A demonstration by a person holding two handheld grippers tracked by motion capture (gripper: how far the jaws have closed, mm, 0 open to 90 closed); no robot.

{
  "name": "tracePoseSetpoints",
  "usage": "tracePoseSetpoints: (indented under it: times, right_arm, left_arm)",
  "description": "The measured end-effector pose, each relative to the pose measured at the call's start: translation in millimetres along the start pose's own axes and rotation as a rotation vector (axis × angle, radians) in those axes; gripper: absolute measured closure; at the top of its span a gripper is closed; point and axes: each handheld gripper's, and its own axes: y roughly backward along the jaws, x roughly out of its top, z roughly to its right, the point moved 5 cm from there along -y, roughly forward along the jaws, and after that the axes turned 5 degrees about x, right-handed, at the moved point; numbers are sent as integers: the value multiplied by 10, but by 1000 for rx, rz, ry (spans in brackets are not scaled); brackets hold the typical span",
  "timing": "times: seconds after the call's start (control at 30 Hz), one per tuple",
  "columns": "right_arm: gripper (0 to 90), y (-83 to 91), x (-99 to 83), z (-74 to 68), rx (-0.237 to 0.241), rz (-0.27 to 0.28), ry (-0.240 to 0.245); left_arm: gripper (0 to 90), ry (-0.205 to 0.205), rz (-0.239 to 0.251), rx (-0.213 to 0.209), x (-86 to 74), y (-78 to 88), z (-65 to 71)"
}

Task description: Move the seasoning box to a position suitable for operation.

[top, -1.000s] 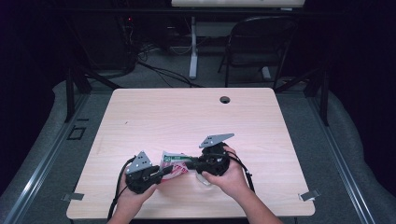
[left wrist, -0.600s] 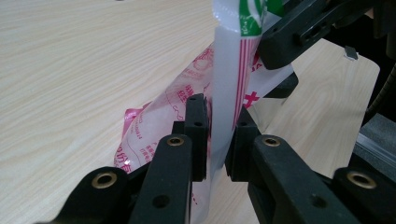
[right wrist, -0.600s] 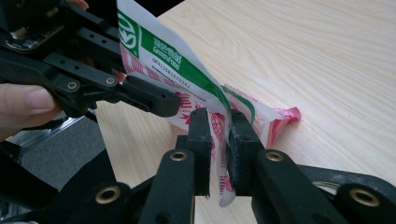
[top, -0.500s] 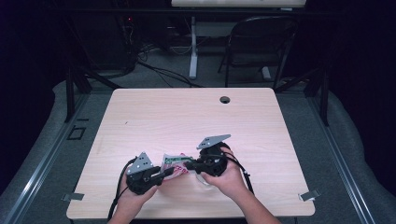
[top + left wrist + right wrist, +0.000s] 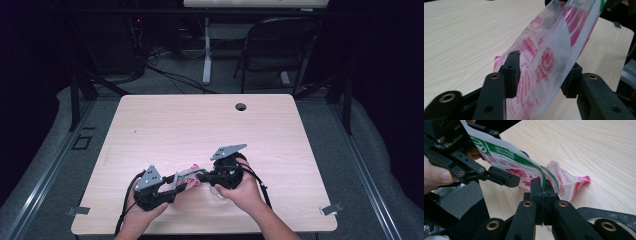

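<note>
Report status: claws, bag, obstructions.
Right claw shut on bag edge. Left claw just opened, bag between its jaws, unpinched. Bag up off table. Nothing in the way.

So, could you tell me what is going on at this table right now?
A person is working a clear plastic bag with red print between two hand-held grippers near the front of the wooden table. The right gripper is clamped shut on the bag's green-striped edge. The left gripper has just been opening; the bag sits between its jaws, which stand apart.
</note>
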Motion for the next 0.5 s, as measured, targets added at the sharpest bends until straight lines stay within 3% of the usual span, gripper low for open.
tracePoseSetpoints:
  times: [0.17, 0.3, 0.5]
  right_arm:
    - [900, 8, 8, -6, 1, -2, 9]
    - [900, 7, 31, -19, -3, 7, 15]
    - [900, -4, 65, -30, -3, 15, 21]
  left_arm:
    - [503, -12, -28, 26, -139, 5, -45]
    - [478, 17, -32, 32, -223, -10, -90]
    - [406, -18, -52, 62, -344, -131, -111]
